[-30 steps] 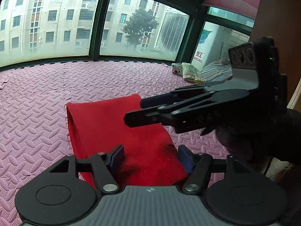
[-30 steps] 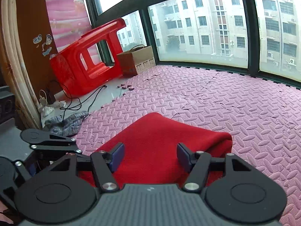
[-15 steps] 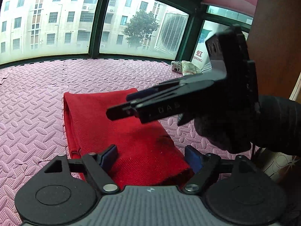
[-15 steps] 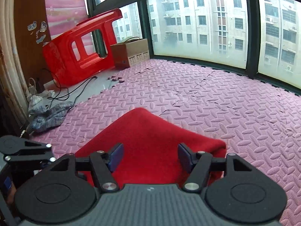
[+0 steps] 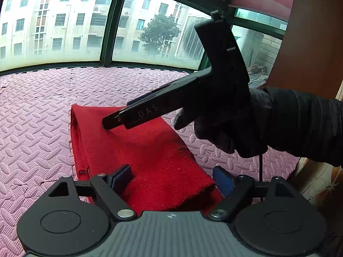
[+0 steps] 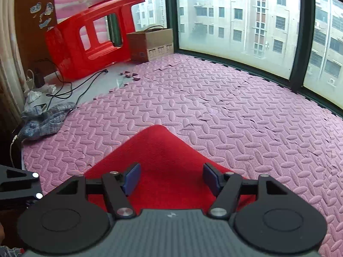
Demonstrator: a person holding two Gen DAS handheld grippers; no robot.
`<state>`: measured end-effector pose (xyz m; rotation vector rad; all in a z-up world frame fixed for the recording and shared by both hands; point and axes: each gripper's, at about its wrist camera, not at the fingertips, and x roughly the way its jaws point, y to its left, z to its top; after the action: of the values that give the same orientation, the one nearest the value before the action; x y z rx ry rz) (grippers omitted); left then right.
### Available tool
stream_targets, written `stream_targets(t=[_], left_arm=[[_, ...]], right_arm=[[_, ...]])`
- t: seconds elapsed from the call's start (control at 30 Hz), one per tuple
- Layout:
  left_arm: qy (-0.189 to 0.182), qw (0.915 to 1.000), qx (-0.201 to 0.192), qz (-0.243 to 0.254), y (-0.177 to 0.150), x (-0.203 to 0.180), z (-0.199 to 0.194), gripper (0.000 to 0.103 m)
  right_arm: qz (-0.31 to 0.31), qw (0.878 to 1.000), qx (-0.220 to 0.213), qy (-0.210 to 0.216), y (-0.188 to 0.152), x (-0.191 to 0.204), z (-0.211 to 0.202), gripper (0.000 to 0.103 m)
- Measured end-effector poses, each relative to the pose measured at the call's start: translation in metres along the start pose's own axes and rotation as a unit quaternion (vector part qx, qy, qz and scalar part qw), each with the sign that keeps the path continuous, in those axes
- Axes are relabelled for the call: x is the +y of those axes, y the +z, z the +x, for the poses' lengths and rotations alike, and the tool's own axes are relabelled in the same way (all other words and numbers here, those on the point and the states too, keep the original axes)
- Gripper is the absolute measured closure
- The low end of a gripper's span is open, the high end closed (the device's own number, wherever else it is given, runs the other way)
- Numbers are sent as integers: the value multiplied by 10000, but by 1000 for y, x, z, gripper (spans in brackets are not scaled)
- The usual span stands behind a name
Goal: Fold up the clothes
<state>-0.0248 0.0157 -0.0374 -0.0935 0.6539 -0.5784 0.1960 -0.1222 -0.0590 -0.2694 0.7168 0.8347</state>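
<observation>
Cardboard box point(image 6: 150, 42) — contents hidden, red cloth point(image 5: 137, 150) folded on mat point(image 5: 32, 128).

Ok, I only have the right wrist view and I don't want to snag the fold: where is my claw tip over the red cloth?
Observer: In the left wrist view, the right claw angles down at the red cloth near its far end. I cannot tell whether it touches.
Operator: Is the left claw holding anything?
Observer: No. The left claw is open, above the cloth's near end.
Operator: Is the fold neat?
Observer: It lies as a long strip, with layered edges stacked along its left side.
</observation>
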Motion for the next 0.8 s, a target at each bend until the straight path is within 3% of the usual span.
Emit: stream_targets(t=[0.27,0.5,0.8], left_arm=[[-6,10000,-26,-74,-2,3,-2,17],[-15,9999,-90,-51,-1,1,-11,16],[88,9999,-74,108,-3,-7,-16,16]], right_arm=[[-423,9983,353,183,11,16,33,34],[123,9996,127,206,3,-15,-6,34],[-65,9990,-116,433,-43,-4,-53,32]])
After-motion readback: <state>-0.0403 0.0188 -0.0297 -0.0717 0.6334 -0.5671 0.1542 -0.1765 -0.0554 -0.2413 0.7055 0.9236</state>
